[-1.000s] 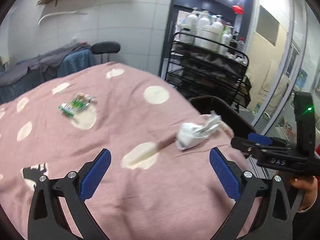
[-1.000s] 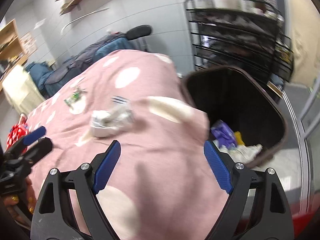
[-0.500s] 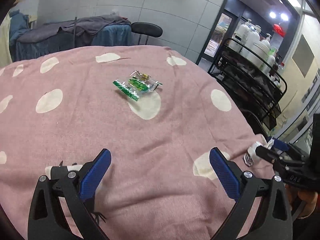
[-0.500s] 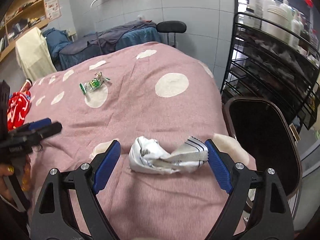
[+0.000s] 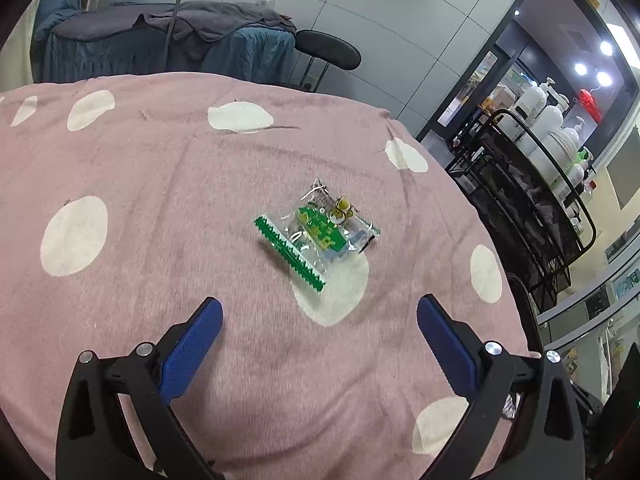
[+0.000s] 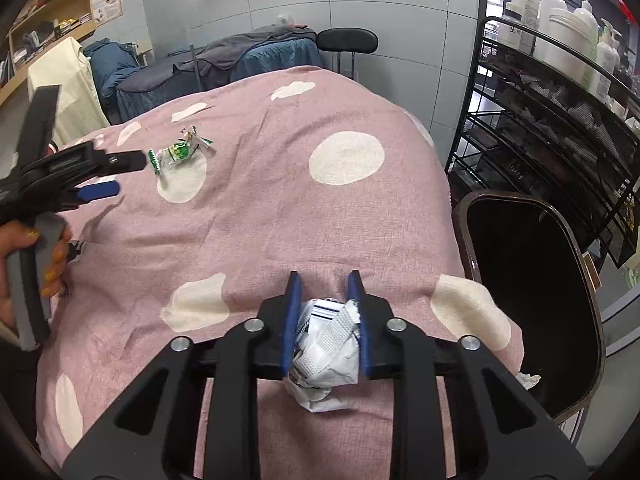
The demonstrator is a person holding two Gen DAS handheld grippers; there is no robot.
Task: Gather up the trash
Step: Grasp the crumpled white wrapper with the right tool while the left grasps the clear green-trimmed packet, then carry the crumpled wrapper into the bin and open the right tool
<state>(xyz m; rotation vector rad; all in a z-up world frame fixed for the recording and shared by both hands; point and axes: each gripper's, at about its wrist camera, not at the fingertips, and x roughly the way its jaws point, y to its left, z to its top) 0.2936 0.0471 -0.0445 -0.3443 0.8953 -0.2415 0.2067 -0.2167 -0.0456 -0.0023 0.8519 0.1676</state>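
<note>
Left gripper (image 5: 318,312), blue pads spread wide, nothing between them, above a pink cloth with white dots (image 5: 140,208). A green-and-clear wrapper (image 5: 316,236) lies just beyond the fingertips, partly on one dot. Black wire rack (image 5: 532,200) with white bottles at right.

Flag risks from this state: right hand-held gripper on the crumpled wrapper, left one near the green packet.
1. The right hand-held gripper is closing on the crumpled white wrapper; much of it bulges below the pads, so it may slip before reaching the dark bin.
2. The left hand-held gripper is open, short of the flat green-edged clear packet; it may pinch the pink spotted blanket instead.
</note>
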